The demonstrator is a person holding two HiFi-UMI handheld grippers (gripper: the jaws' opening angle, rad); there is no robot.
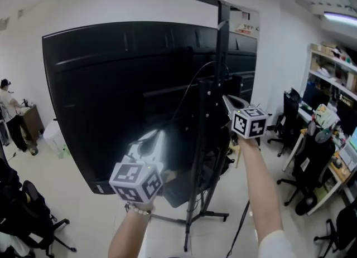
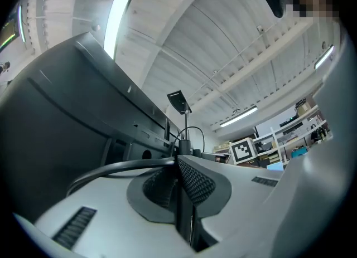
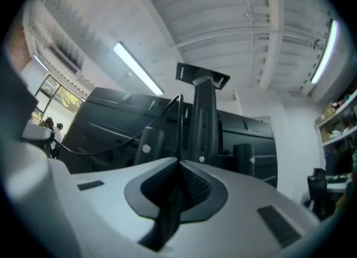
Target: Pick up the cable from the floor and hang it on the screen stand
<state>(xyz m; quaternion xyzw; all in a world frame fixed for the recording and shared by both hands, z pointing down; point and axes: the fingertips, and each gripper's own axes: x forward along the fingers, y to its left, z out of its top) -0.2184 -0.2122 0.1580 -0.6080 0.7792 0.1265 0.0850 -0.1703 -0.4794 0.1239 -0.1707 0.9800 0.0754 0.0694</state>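
Note:
A thin black cable (image 1: 192, 81) arcs between my two grippers in front of the back of a large black screen (image 1: 122, 95). The screen stand's black pole (image 1: 222, 56) rises beside it, topped by a small shelf. My left gripper (image 1: 153, 140), low and left of the pole, is shut on the cable (image 2: 120, 168), which leaves its jaws to the left. Held higher, close by the pole, my right gripper (image 1: 227, 100) is also shut on the cable (image 3: 179, 129), which climbs in front of the stand (image 3: 203, 117). The right gripper's marker cube (image 2: 242, 150) shows in the left gripper view.
The stand's legs (image 1: 206, 215) spread over the white floor below my arms. Black office chairs (image 1: 304, 162) and cluttered desks (image 1: 334, 123) line the right side. A person (image 1: 11, 117) stands far left near a white bin (image 1: 54, 137). Another chair (image 1: 28, 218) sits at lower left.

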